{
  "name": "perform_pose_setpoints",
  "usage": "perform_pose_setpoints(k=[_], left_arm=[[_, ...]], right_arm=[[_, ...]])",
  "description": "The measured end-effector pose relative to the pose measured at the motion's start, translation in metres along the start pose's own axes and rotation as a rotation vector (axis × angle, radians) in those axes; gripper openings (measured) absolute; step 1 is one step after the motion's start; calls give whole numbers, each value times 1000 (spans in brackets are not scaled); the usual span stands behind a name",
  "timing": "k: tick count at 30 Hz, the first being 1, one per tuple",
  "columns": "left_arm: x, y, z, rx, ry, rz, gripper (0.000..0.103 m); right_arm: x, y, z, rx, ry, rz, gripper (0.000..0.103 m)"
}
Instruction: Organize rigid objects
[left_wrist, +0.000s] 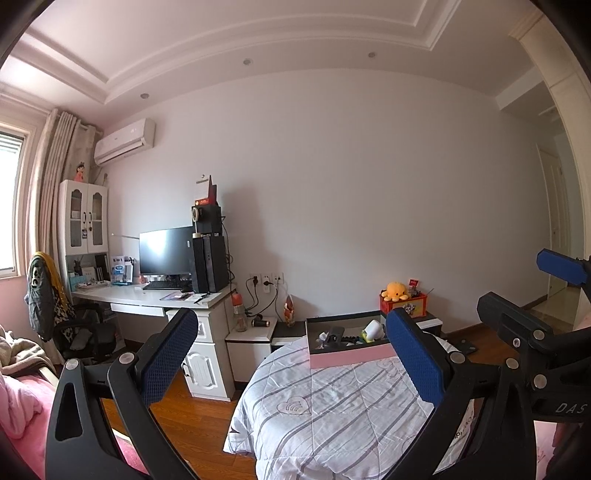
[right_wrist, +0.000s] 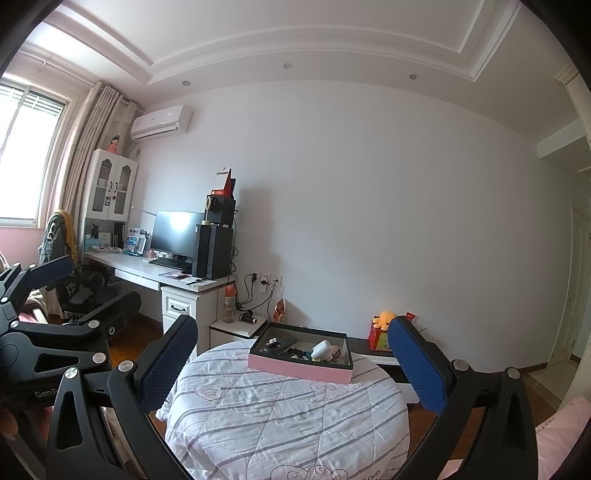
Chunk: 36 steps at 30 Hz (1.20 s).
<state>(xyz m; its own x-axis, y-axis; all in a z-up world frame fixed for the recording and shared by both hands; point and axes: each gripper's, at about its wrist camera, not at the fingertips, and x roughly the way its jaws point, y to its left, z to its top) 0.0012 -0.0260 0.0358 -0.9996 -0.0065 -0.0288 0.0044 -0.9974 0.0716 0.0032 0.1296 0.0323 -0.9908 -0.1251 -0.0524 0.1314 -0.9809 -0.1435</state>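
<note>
A pink box (left_wrist: 351, 355) with a dark inside lies on the far end of a round surface covered by a striped white quilt (left_wrist: 332, 413). It holds several small things, among them a white cup-like item (left_wrist: 373, 329) and dark items (left_wrist: 334, 338). The box also shows in the right wrist view (right_wrist: 299, 365), with the white item (right_wrist: 321, 349) inside. My left gripper (left_wrist: 291, 358) is open and empty, well short of the box. My right gripper (right_wrist: 295, 365) is open and empty, also held back from the box. Each gripper shows at the edge of the other's view.
A white desk (left_wrist: 155, 299) with monitor and computer tower stands left, with a chair (left_wrist: 74, 332) beside it. A low white side table (left_wrist: 251, 332) with a bottle sits by the wall. A red box with an orange plush (left_wrist: 397, 291) stands behind the pink box. Wooden floor lies between.
</note>
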Motion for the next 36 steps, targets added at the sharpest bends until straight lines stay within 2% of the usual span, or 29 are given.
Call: perform_pose_setpoints(k=[9,36], left_arm=[[-3,2,-1,1,-21,2,103],[0,3,-1,11,-13,14,103]], right_arm=[[-2,0,2,-4,-5,3,103],[-2,0,5,-13,3,0,103]])
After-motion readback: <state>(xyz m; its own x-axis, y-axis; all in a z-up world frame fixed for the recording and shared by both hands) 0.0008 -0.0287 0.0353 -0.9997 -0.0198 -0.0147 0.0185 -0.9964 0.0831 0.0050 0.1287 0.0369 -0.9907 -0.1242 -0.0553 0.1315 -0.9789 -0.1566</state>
